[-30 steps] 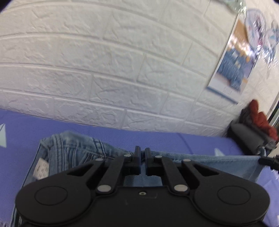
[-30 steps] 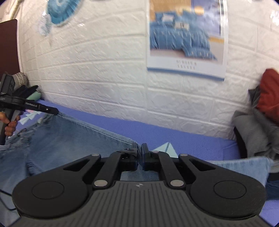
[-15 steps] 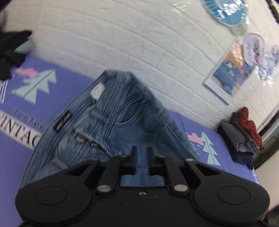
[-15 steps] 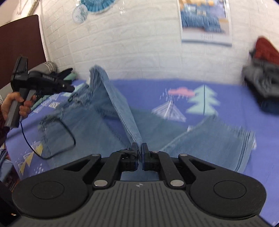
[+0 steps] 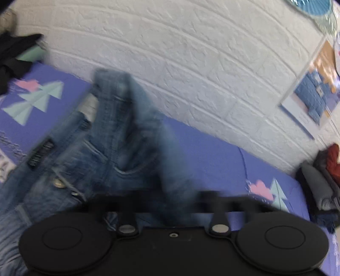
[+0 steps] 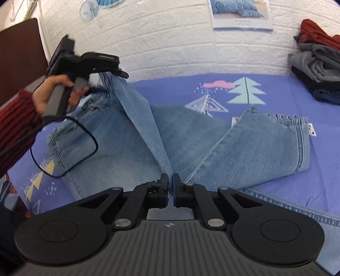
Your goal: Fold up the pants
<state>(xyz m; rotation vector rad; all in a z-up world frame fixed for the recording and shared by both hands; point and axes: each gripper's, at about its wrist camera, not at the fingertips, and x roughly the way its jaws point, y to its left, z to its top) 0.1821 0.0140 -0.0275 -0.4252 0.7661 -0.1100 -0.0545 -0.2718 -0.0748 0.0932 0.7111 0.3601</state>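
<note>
Light blue jeans [image 6: 191,135] lie spread on the purple bed sheet [image 6: 276,89], one leg angled off to the right. A raised ridge of denim runs from the waist down into my right gripper [image 6: 170,180], whose pads pinch it while the jaws start opening. In the right wrist view a hand [image 6: 48,93] in a red striped sleeve holds my left gripper [image 6: 119,68] at the ridge's upper end. The blurred left wrist view shows the left gripper [image 5: 172,195] opening, its jaws spread wide, with the waist of the jeans [image 5: 102,148] loose between them.
A white brick wall backs the bed, with a poster [image 6: 242,12] on it. Folded clothes [image 6: 314,61] are piled at the right end and dark garments [image 5: 12,55] lie at the left end. A brown board [image 6: 19,53] stands at the left. A black cable [image 6: 85,135] loops over the jeans.
My left gripper's jaws have gone from shut to wide apart, letting go of the denim. My right gripper has sunk toward the bed, still pinching the fold.
</note>
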